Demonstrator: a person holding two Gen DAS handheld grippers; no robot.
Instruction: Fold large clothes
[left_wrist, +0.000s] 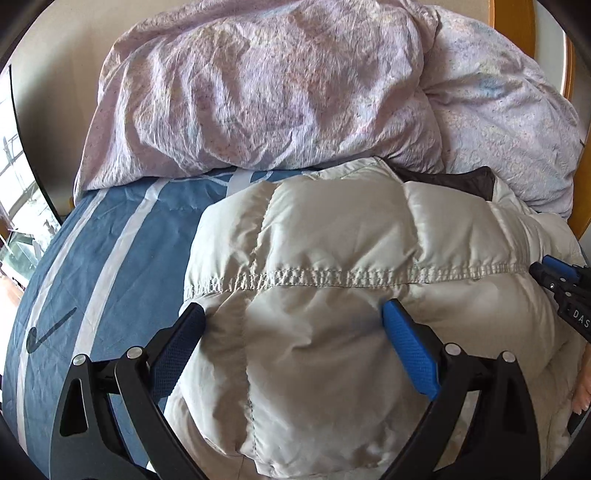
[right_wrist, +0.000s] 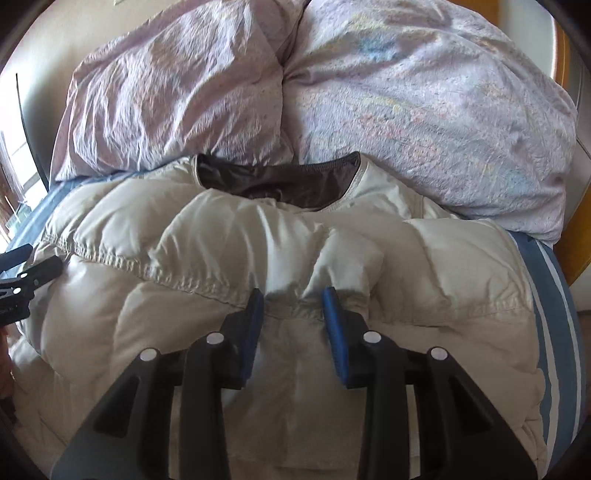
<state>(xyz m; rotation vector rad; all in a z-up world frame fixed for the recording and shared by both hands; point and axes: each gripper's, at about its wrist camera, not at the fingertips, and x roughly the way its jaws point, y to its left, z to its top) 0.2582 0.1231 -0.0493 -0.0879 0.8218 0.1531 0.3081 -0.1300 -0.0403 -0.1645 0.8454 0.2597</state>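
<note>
Puffy cream down jacket (left_wrist: 332, 258) lies across the bed (left_wrist: 110, 240), on the blue striped sheet, bunched into a thick mound; dark lining (right_wrist: 273, 181) shows at the collar end, up against the pale lilac duvet (right_wrist: 406, 92).

Left tool (left_wrist: 291, 314): jaws spread wide, straddling a bulge of jacket near its left edge; pads beside the fabric, not pinching. Nothing gripped.

Right tool (right_wrist: 293, 299): jaws partly apart, tips resting at a stitched seam (right_wrist: 221, 288) mid-jacket. A ridge of fabric sits between the pads, but they do not appear to press on it. Nothing held.

Step, as I judge it: taking hold for a fold, grips not yet made.

Next move likely calls for both tools to close on seam-side fabric, through slippery, puffy layers, then lift together and carry that edge over evenly.
</note>
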